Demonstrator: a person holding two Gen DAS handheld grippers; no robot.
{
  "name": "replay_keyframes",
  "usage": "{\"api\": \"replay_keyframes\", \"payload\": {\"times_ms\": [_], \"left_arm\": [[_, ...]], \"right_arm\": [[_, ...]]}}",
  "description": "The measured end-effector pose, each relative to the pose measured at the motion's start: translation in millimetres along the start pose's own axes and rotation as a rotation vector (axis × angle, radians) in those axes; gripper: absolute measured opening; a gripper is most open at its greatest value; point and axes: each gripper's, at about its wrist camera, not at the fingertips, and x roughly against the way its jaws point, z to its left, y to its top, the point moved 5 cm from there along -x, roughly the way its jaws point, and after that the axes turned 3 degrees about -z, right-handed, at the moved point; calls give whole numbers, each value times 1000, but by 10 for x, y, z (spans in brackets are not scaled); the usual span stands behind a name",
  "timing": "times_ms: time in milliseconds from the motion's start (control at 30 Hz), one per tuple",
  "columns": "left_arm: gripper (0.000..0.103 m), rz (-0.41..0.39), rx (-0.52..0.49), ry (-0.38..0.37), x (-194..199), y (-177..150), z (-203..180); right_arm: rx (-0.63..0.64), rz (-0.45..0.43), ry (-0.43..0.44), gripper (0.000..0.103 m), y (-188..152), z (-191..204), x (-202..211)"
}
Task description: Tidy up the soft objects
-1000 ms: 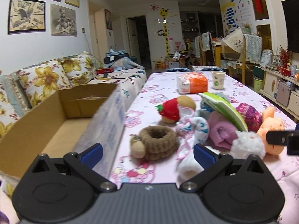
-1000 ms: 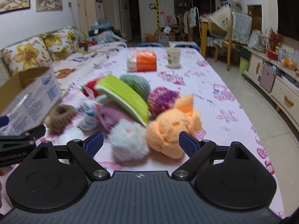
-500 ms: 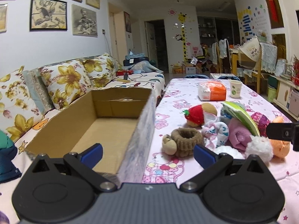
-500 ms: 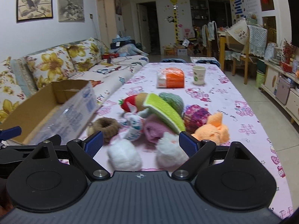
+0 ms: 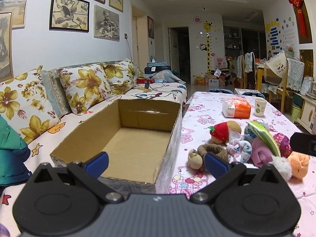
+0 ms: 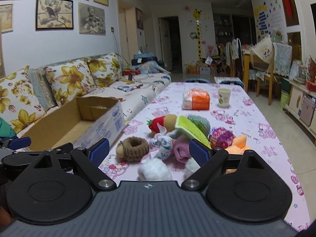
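Pink printed tablecloth (image 6: 246,122) holds fuzzy plush toys (image 6: 177,136); both tools (image 5: 156,161) (image 6: 149,151) gape empty.

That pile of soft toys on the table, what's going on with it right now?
A person holds two tongs, one in each hand, facing a heap of soft toys on the pink tablecloth. Both the left tongs and the right tongs are open and hold nothing. The cardboard box beside the table shows nothing inside. The brown ring-shaped plush and a white fluffy toy lie nearest the right tongs. Sorting hasn't started yet.
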Motion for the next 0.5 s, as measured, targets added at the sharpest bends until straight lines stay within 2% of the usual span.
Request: {"api": "replay_keyframes", "payload": {"times_ms": [200,500], "left_arm": [[102,-18,-10,1,92,41,-18],[102,-26,-22,5,146,61,-72]], "right_arm": [[5,-5,21,103,-2,5,-5],[42,-28,-1,103,-39,2,19]]}}
